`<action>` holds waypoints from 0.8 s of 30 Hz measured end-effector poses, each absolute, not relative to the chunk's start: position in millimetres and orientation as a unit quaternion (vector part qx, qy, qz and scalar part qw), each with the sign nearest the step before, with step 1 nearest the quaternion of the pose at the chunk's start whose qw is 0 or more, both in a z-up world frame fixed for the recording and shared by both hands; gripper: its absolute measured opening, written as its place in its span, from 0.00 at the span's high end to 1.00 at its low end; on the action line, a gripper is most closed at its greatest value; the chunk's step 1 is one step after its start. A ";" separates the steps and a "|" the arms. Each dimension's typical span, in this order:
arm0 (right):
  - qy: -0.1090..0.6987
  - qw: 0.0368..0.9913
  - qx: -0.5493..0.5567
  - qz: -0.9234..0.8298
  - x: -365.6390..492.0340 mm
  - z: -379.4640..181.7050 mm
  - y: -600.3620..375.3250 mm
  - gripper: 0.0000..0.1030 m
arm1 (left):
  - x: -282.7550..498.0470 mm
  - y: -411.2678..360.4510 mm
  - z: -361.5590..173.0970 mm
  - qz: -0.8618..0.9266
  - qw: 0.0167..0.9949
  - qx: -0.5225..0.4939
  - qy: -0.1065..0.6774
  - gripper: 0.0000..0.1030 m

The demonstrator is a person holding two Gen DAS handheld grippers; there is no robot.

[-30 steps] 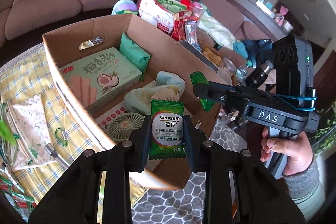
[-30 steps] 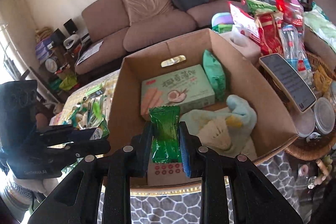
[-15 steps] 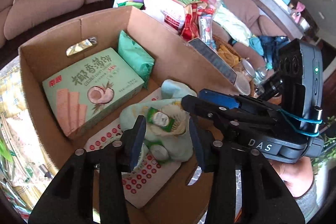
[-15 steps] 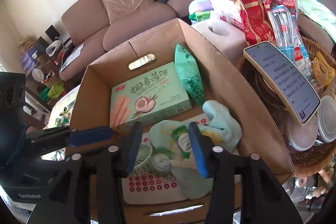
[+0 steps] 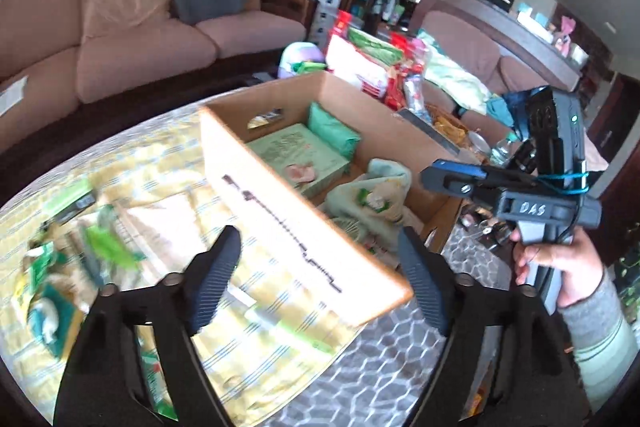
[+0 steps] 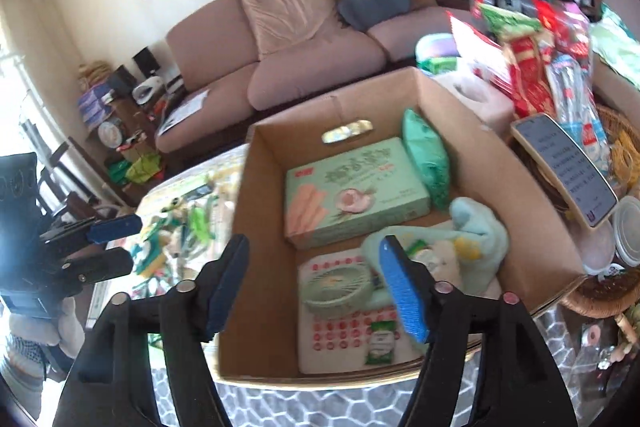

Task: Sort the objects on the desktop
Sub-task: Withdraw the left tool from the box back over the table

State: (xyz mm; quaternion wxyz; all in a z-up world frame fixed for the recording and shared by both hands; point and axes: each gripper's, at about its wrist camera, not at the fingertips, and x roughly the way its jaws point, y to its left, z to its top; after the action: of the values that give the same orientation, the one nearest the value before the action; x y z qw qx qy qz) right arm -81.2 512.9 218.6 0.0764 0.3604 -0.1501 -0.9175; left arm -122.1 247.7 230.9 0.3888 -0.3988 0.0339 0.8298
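Note:
A cardboard box (image 6: 516,163) stands on the table and also shows in the left wrist view (image 5: 292,211). Inside lie a green wafer box (image 6: 352,187), a green pouch (image 6: 426,159), a pale cloth (image 6: 476,231), a small fan (image 6: 336,287) and two green sachets: one (image 6: 382,343) on a red-dotted card, one (image 5: 370,197) on the cloth. My left gripper (image 5: 320,283) is open and empty, above the box's near wall. My right gripper (image 6: 316,287) is open and empty over the box's front left part; it shows in the left wrist view (image 5: 452,179).
Several small green packets (image 5: 100,247) lie scattered on the yellow checked cloth (image 5: 168,155) left of the box. A phone (image 6: 564,167), snack bags (image 6: 532,67) and a wicker basket (image 6: 604,291) crowd the right side. A sofa (image 6: 304,39) stands behind.
Both grippers were shut on green sachets a second ago. They opened and dropped the sachets into the box, then pulled back and up; the left gripper swung left toward the checked cloth.

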 end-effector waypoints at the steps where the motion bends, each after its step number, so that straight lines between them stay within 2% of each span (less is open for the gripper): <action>1: -0.143 0.087 0.359 -0.918 -80.1 222.8 499.4 0.24 | -118.0 229.4 232.1 0.835 0.380 -0.396 0.032 0.12; 2: -0.136 0.095 0.358 -0.919 -79.2 226.4 485.1 0.21 | -113.8 211.2 233.6 0.840 0.374 -0.392 0.028 0.01; 4: -0.120 0.109 0.357 -0.920 -78.9 232.8 456.6 0.15 | -106.5 175.8 235.7 0.847 0.362 -0.388 0.015 0.00; 5: -0.113 0.115 0.358 -0.920 -79.0 234.7 442.3 0.05 | -104.1 159.9 236.3 0.851 0.353 -0.389 0.010 0.00; 6: -0.106 0.121 0.357 -0.920 -78.9 236.6 428.6 0.00 | -101.2 145.0 236.5 0.854 0.344 -0.389 0.008 0.00; 15: -0.085 0.160 0.357 -0.916 -71.5 232.8 328.6 0.00 | -67.8 41.8 225.7 0.889 0.258 -0.378 0.025 0.00; 24: -0.073 0.188 0.376 -0.904 -63.3 202.0 261.3 0.00 | -53.1 -40.4 165.0 0.885 0.197 -0.422 -0.003 0.00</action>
State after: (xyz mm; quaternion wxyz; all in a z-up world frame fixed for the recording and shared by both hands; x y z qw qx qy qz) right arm -63.3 261.3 202.0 0.1885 0.3758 -0.0732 -0.9044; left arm -53.1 -40.4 165.0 0.1968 -0.4224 -0.0033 0.8848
